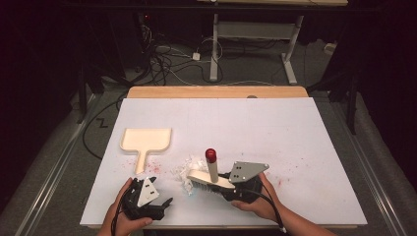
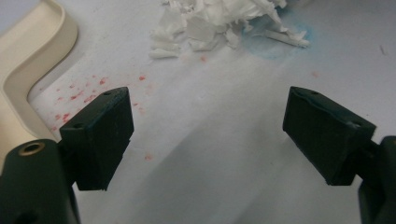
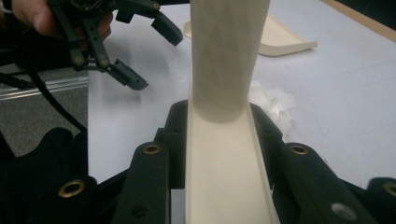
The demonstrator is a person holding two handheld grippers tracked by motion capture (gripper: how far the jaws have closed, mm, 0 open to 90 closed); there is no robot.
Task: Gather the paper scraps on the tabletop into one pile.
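A cream brush (image 1: 212, 169) with an upright handle and a red tip stands on the white sheet (image 1: 275, 132), bristles against a pile of white paper shreds (image 1: 188, 169). My right gripper (image 1: 224, 186) is shut on the brush's flat back (image 3: 224, 172), below the handle (image 3: 229, 51). A cream dustpan (image 1: 146, 138) lies flat to the left, handle pointing toward me. My left gripper (image 1: 160, 191) hovers open near the front edge, just right of that handle. In the left gripper view the jaws (image 2: 208, 135) stand wide apart over bare sheet, with the shreds (image 2: 219, 23) ahead and the dustpan (image 2: 32, 60) at left.
Red specks dot the sheet around the dustpan handle and to the right of the brush. A faint blue stain (image 2: 275, 42) lies beside the shreds. The wooden table edge (image 1: 216, 92) shows behind the sheet. Cables and desk legs (image 1: 214, 49) stand on the floor beyond.
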